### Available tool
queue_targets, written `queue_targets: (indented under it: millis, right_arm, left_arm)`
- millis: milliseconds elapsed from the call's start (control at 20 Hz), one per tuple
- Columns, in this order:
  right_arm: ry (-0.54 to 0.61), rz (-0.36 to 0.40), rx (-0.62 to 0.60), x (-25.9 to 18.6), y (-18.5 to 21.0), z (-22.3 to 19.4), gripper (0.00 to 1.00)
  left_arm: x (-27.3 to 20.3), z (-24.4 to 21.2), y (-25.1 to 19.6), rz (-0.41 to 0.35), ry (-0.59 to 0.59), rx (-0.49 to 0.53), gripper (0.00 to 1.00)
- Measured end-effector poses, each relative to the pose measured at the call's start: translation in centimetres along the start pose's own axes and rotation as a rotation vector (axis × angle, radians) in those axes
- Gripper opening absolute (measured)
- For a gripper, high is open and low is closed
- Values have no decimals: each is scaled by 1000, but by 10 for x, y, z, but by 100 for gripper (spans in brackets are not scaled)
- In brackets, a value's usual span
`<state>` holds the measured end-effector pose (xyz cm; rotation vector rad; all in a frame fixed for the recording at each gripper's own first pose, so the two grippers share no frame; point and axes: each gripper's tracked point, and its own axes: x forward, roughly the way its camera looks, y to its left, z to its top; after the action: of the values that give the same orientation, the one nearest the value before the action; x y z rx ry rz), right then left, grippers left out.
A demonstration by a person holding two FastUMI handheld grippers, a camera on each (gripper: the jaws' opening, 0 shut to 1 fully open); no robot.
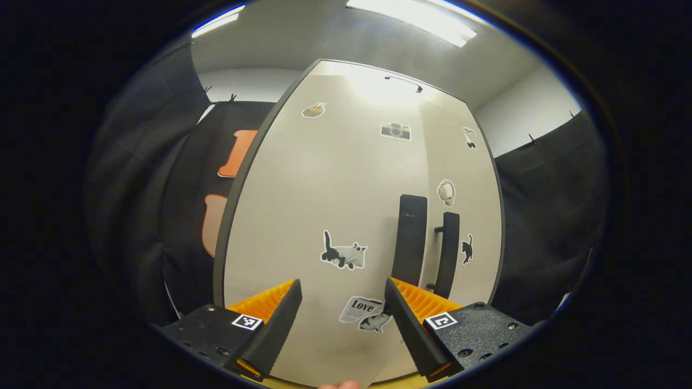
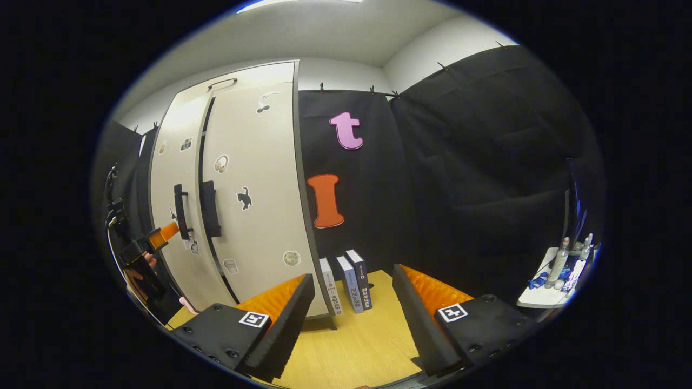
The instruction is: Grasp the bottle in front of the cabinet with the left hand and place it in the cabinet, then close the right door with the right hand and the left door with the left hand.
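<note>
Cabinet: both doors are lying flush, stickers showing across the fronts. Left door: I am facing it close up with my left gripper, fingers standing apart, gripping nothing. Handles: two dark bars are sitting side by side at the seam. Right gripper: I am holding it spread and empty above the wooden table, three books standing beside the cabinet. Bottle: I cannot tell where it is sitting.

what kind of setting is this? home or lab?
Likely a staged recording booth, not a home: black cloth walls clipped up around a sticker-covered cabinet, books standing beside it on a wooden floor.
</note>
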<state>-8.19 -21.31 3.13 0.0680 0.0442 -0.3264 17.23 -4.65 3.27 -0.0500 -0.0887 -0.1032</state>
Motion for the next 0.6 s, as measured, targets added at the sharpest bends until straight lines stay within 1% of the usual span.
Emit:
queue_targets:
  millis: [400, 500, 600]
  right_arm:
    - [3, 55, -20, 9, 9, 4, 97]
    - [0, 77, -20, 8, 14, 6, 97]
    - [-6, 95, -19, 7, 19, 6, 97]
  left_arm:
    - [14, -7, -1, 23, 8, -5, 94]
    - [11, -4, 2, 36, 9, -9, 94]
    - [-3, 9, 7, 39, -15, -23, 94]
